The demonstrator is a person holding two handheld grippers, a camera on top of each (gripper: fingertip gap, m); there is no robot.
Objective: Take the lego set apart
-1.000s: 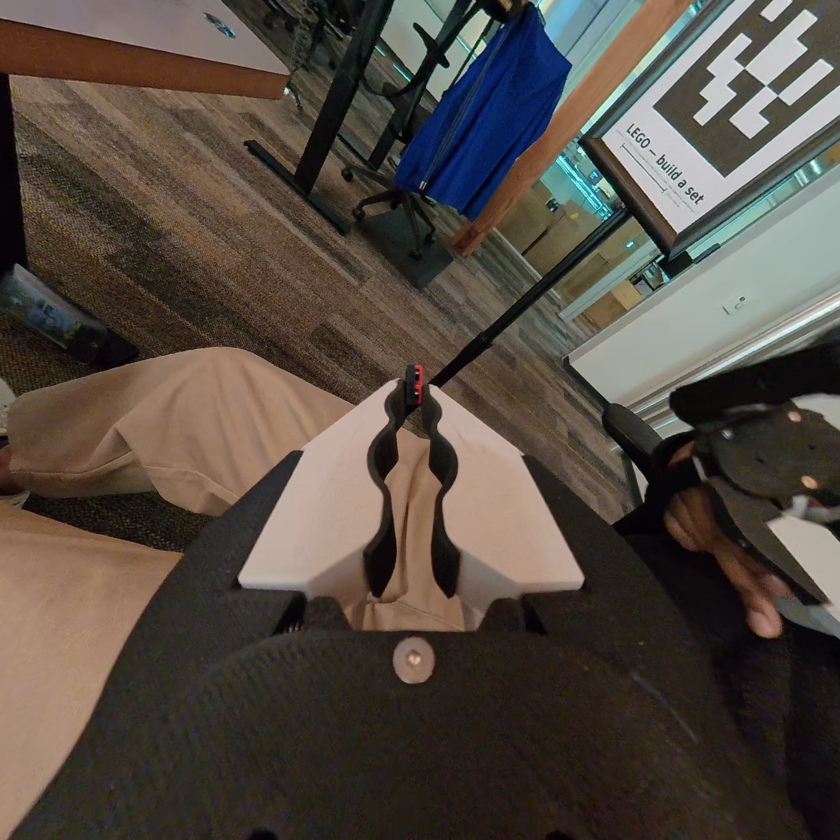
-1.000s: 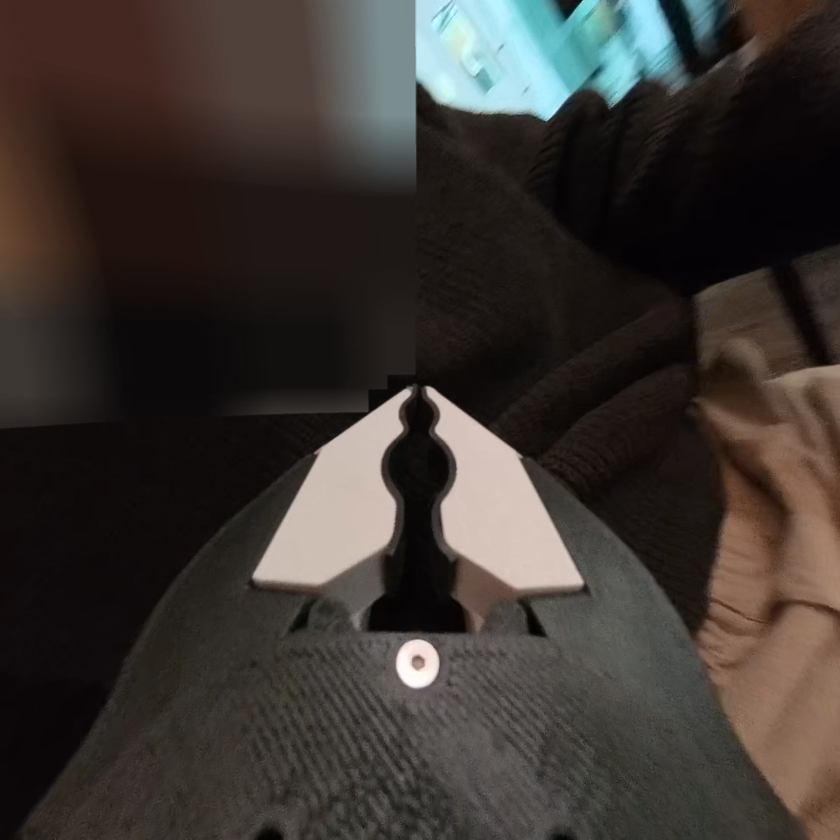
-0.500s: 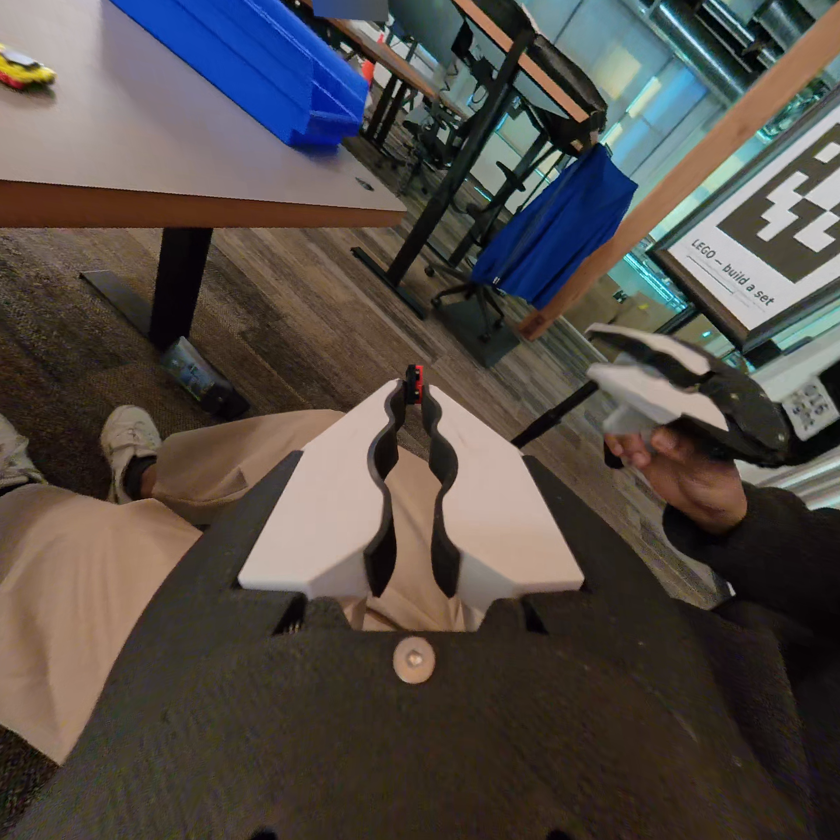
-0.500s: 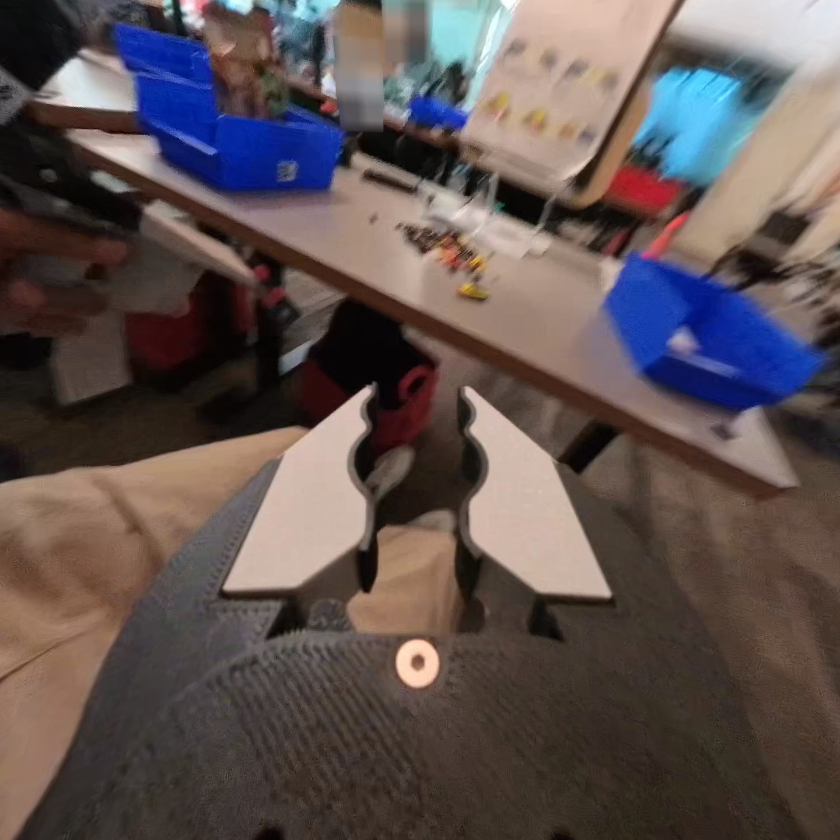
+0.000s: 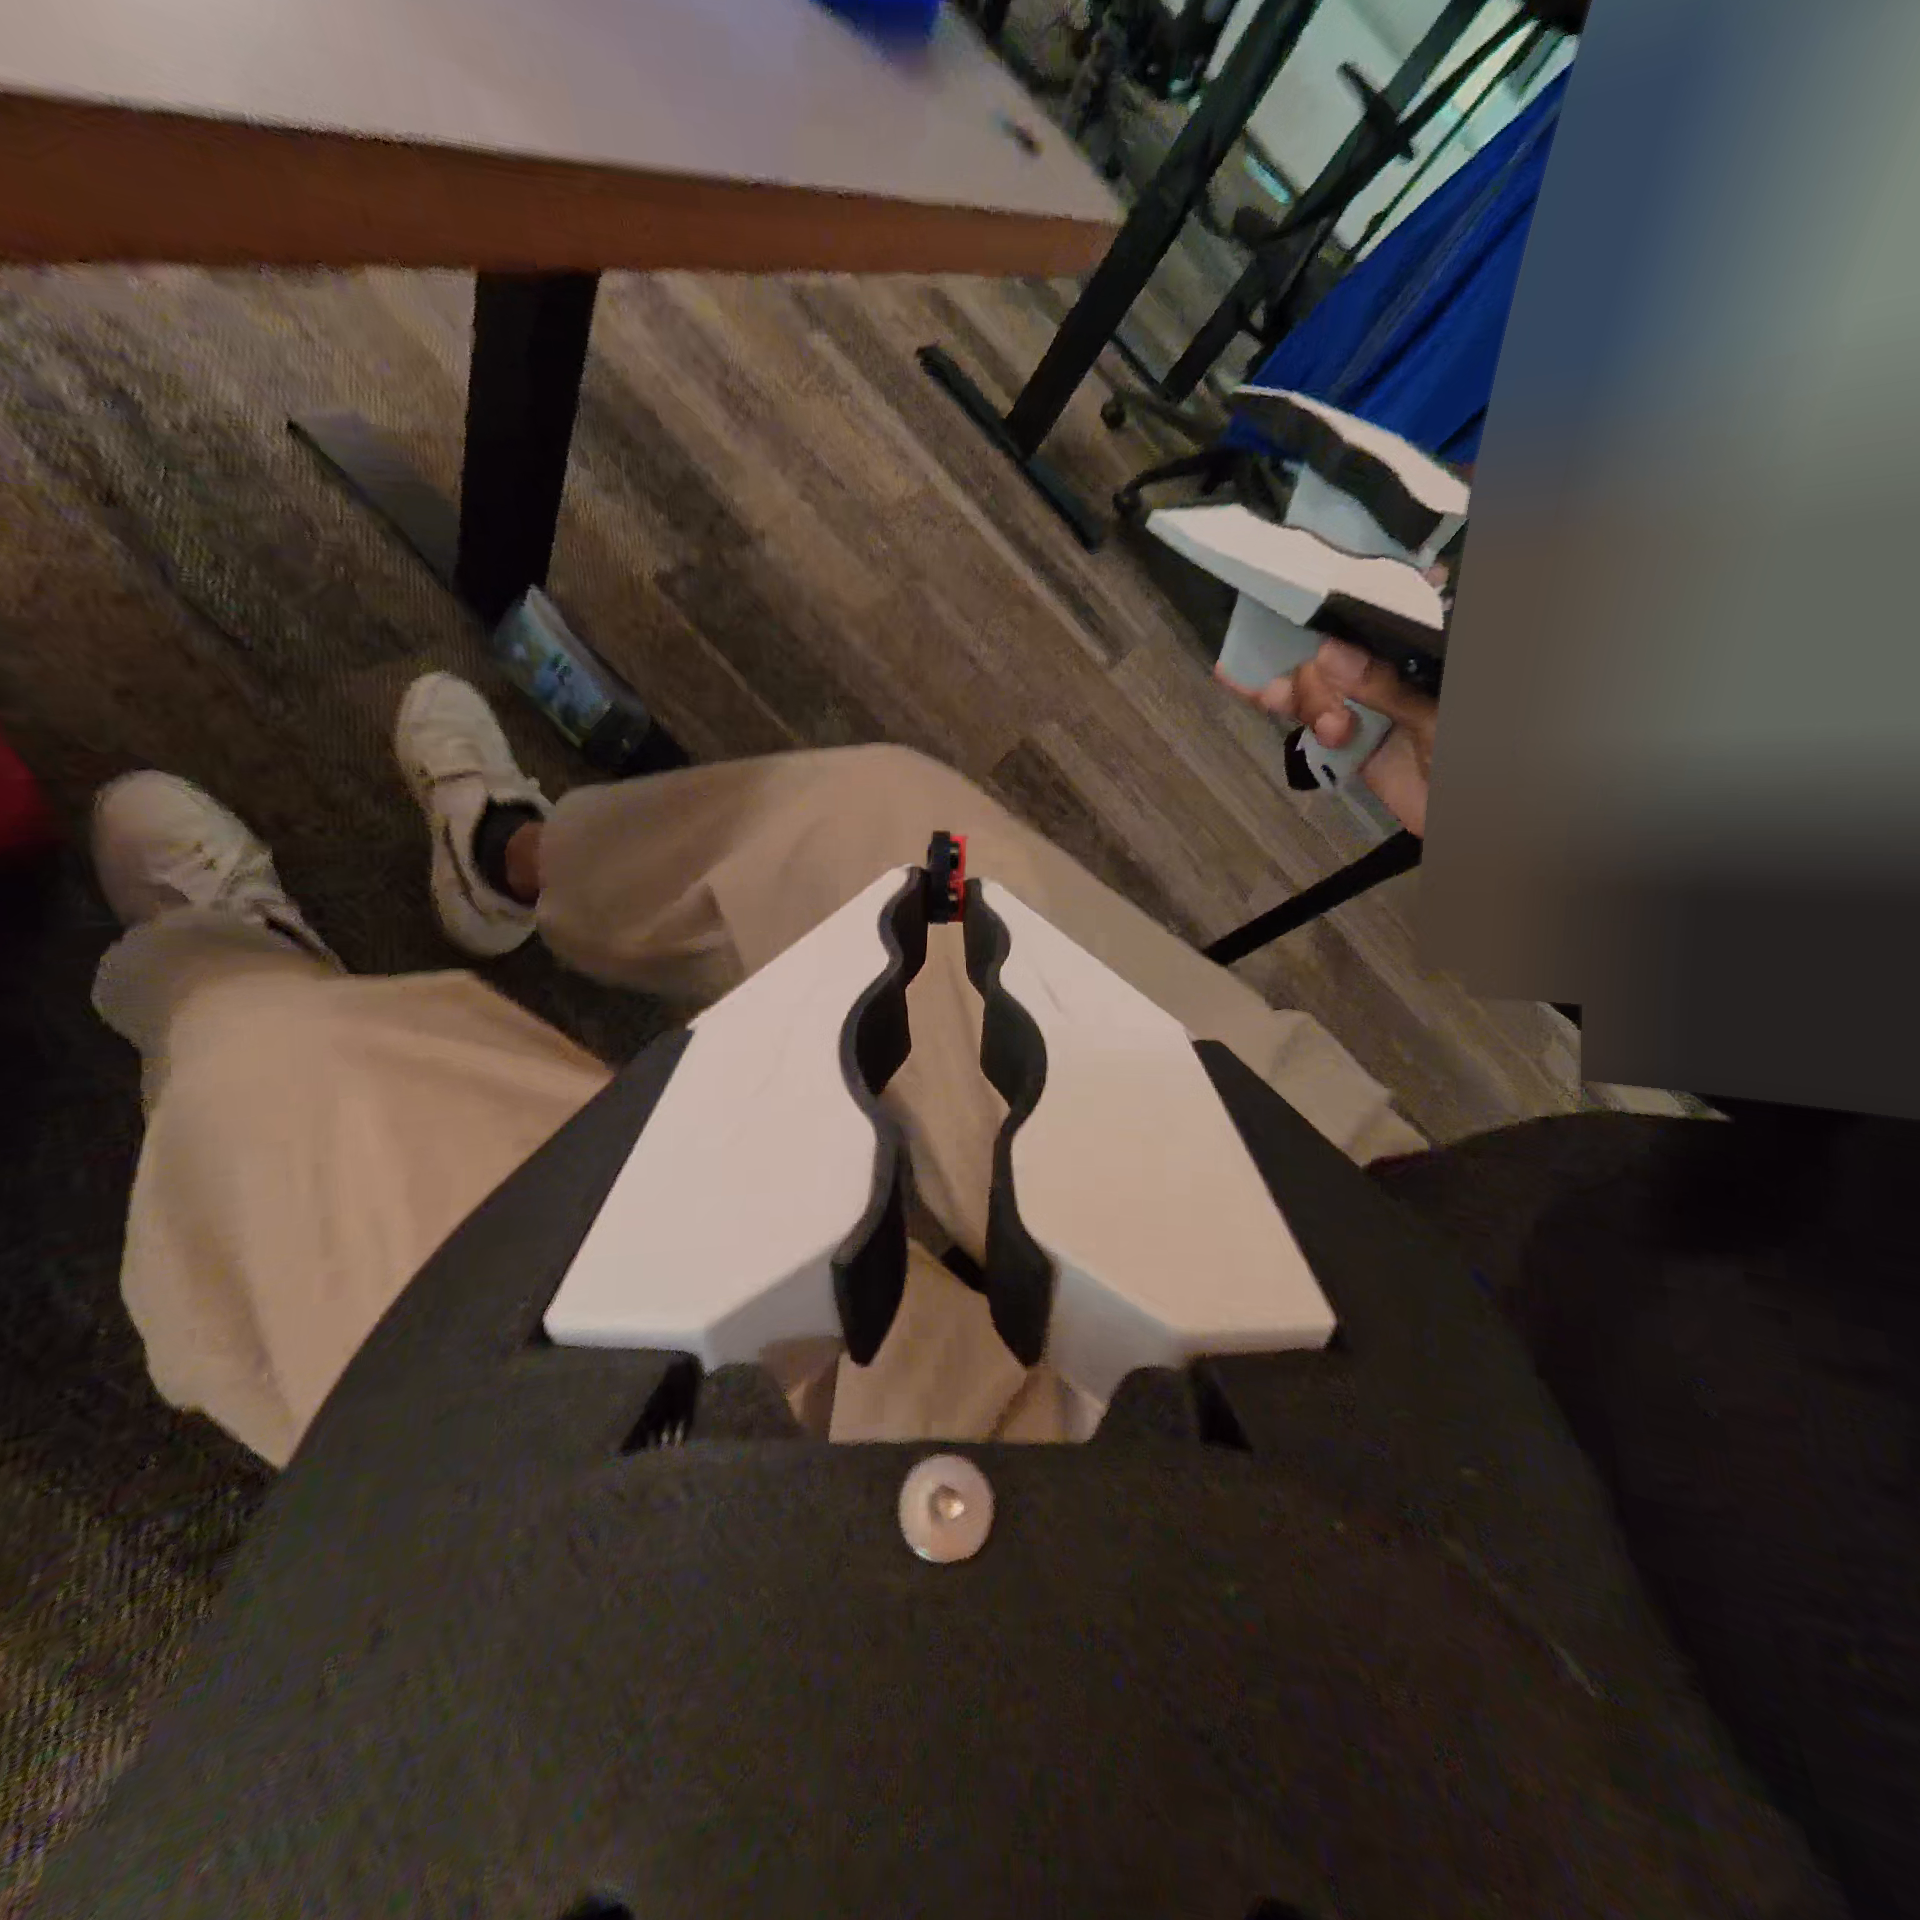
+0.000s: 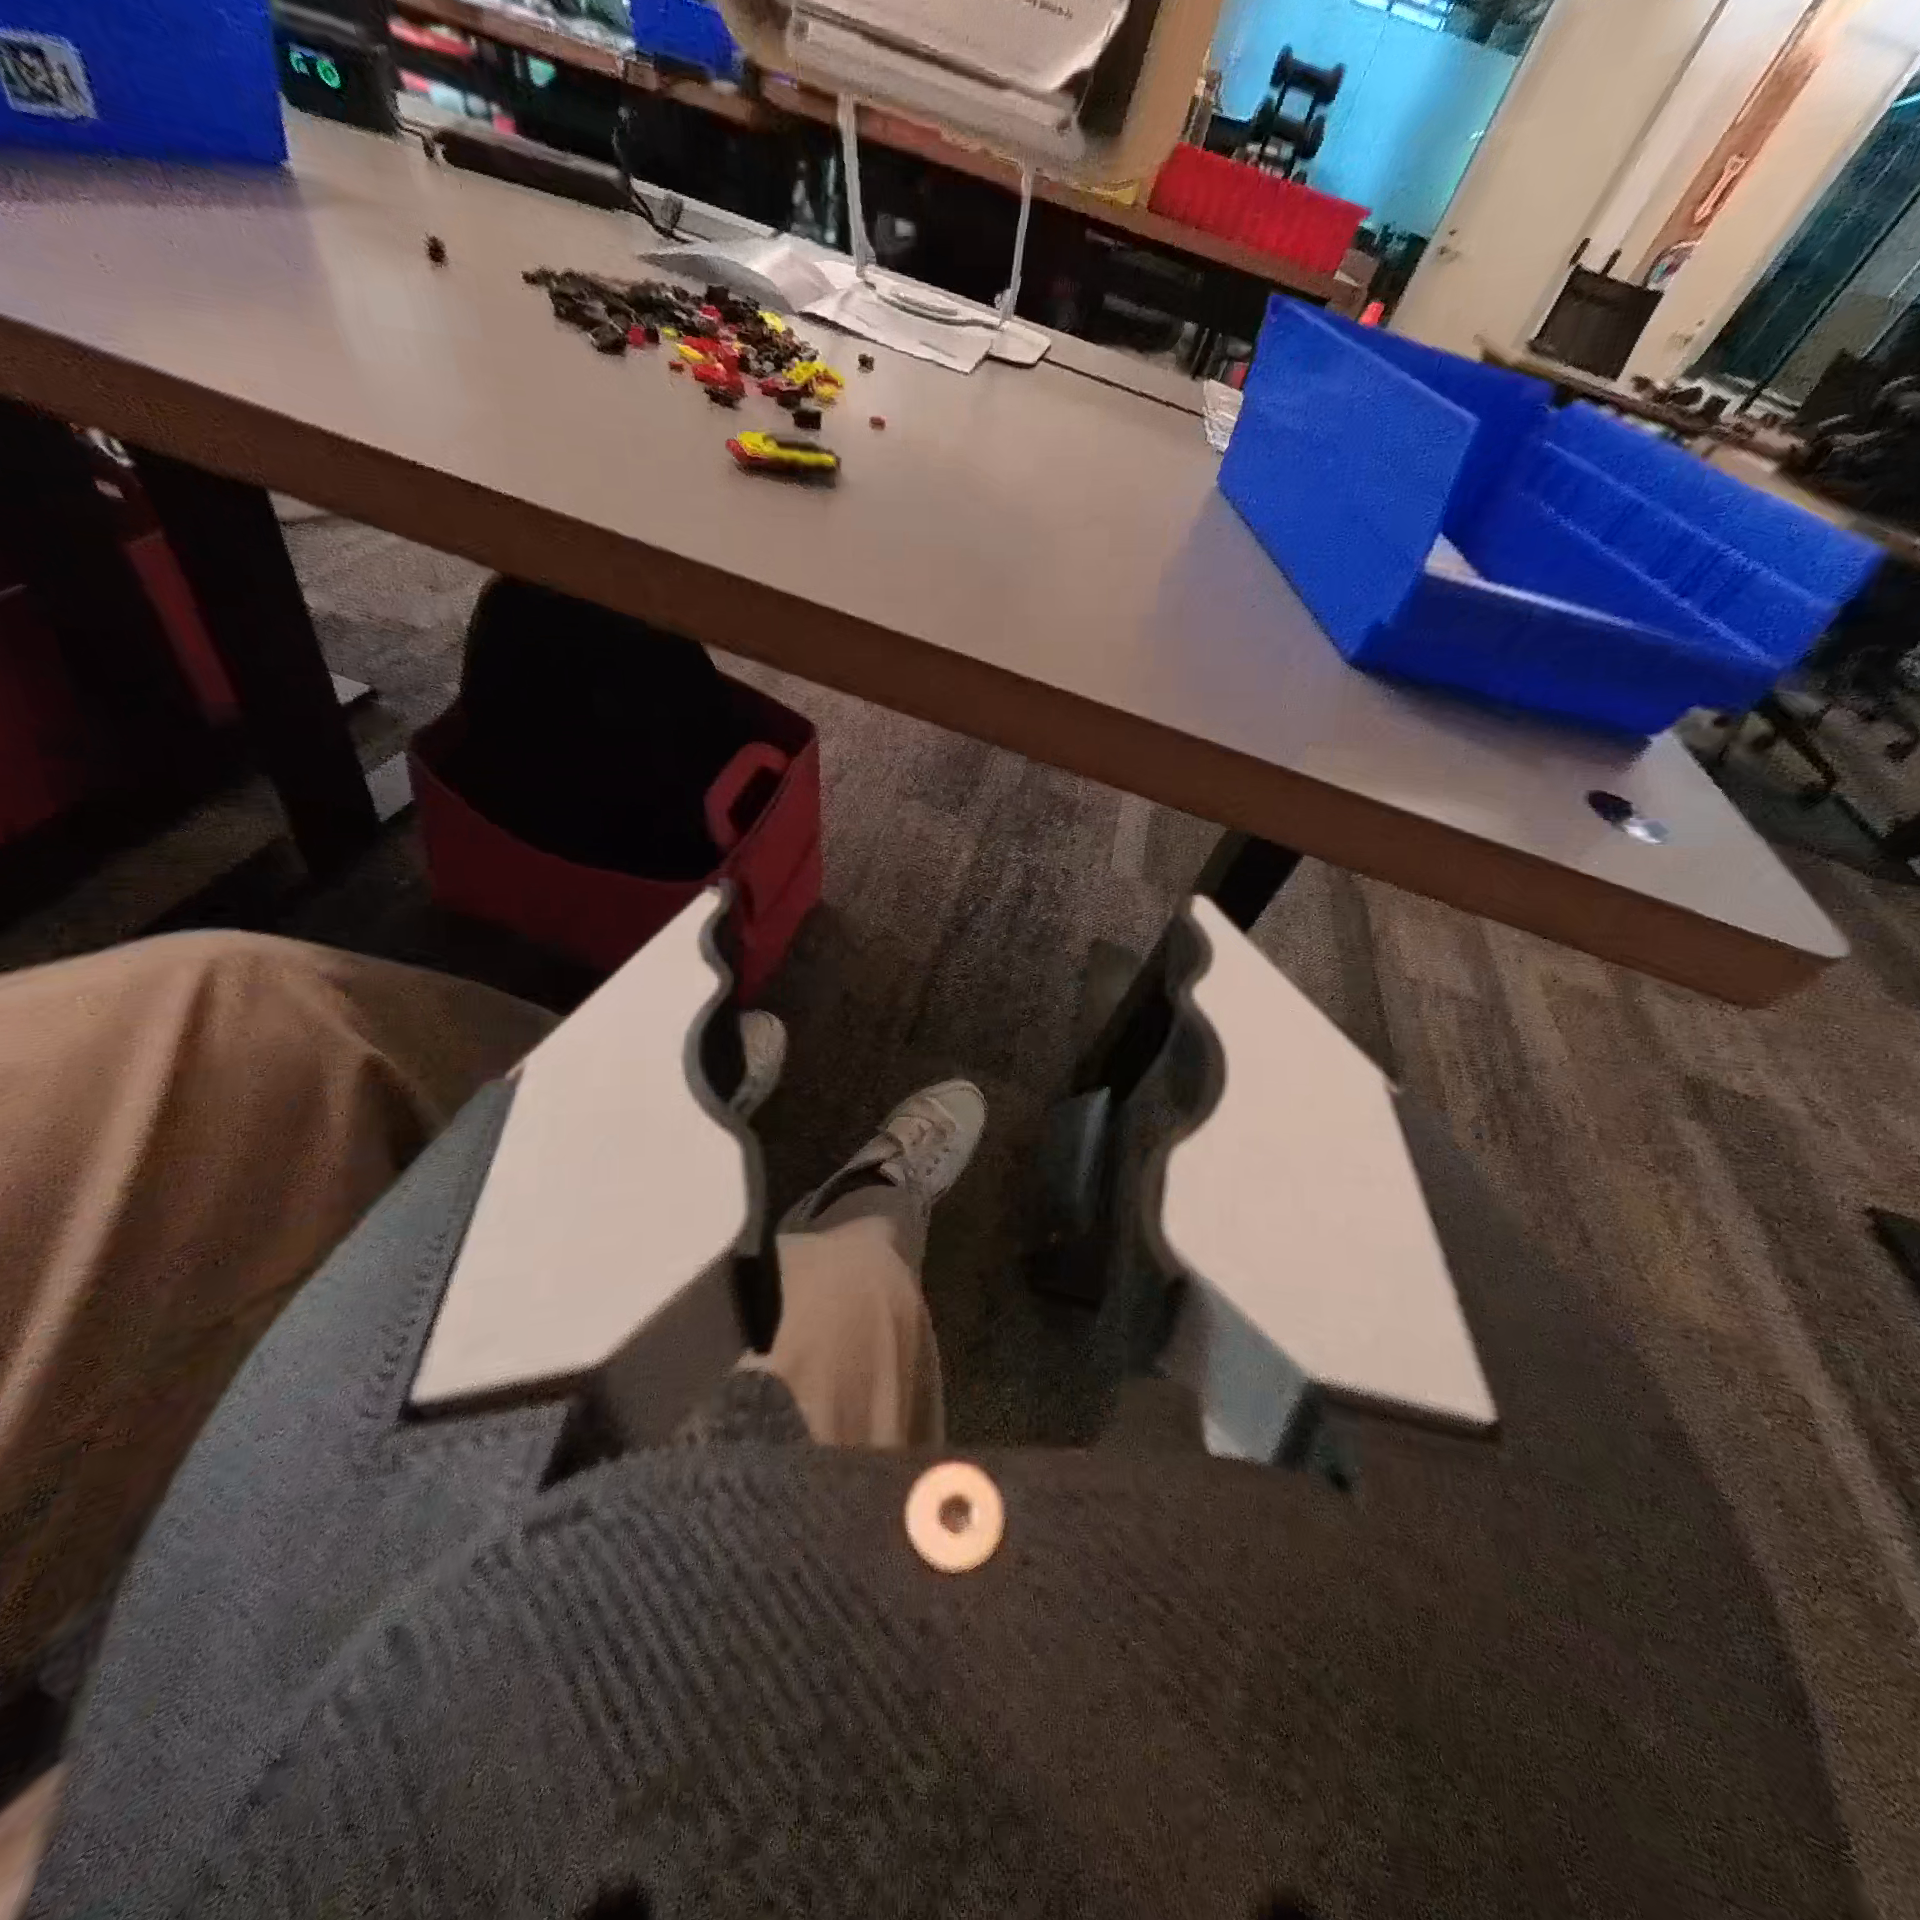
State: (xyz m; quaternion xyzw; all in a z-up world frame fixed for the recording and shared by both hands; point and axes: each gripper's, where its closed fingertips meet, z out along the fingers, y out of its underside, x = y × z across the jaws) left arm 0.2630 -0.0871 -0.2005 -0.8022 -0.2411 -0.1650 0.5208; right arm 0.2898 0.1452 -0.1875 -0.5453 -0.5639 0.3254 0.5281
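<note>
Both wrist cameras sit low over the seated person's lap, the left one looking down past the knees under the table [image 5: 582,218], the right one higher, facing across the tabletop [image 6: 987,582], and both share shoes [image 6: 914,1143] and carpet.

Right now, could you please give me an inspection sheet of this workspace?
Surface: grey table with a brown edge.
Job's things: loose lego pile; small yellow-red lego car beside it; tiny red-black lego piece in the left claw.
Clutter: blue bin, papers.
Grippers: left claw shut on the piece above the lap; right claw open, empty.
Cables: nothing seen.
Surroundings: red bin under the table, carpet, person's shoes.
</note>
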